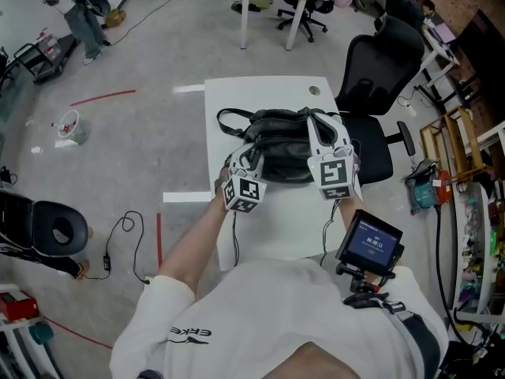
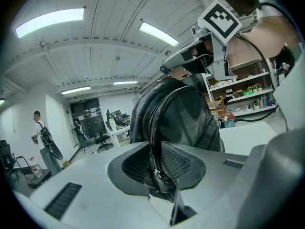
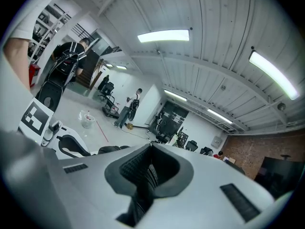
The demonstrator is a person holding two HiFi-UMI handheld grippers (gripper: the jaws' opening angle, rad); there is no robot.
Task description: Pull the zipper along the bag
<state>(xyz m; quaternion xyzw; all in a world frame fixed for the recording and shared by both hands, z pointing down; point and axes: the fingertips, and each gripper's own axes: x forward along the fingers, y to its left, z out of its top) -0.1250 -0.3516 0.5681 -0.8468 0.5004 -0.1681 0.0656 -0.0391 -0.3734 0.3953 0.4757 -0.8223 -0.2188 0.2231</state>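
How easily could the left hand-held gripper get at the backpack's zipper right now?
Likely yes: the left hand-held gripper is shut on the black backpack at its zipper, which runs between its jaws; nothing blocks it.

Head view: high above person, facing steeply down; takes in whole surface (image 1: 237, 101), bag (image 1: 280, 144), floor (image 1: 142, 133) around.
Left gripper view: rides left gripper (image 2: 159, 175), low, tilted upward; bag at close range fills centre.
Right gripper view: rides right gripper (image 3: 145, 175), facing across room and ceiling (image 3: 200, 13).
All three share distant standing person (image 1: 83, 14); each gripper view catches other gripper at frame edge.
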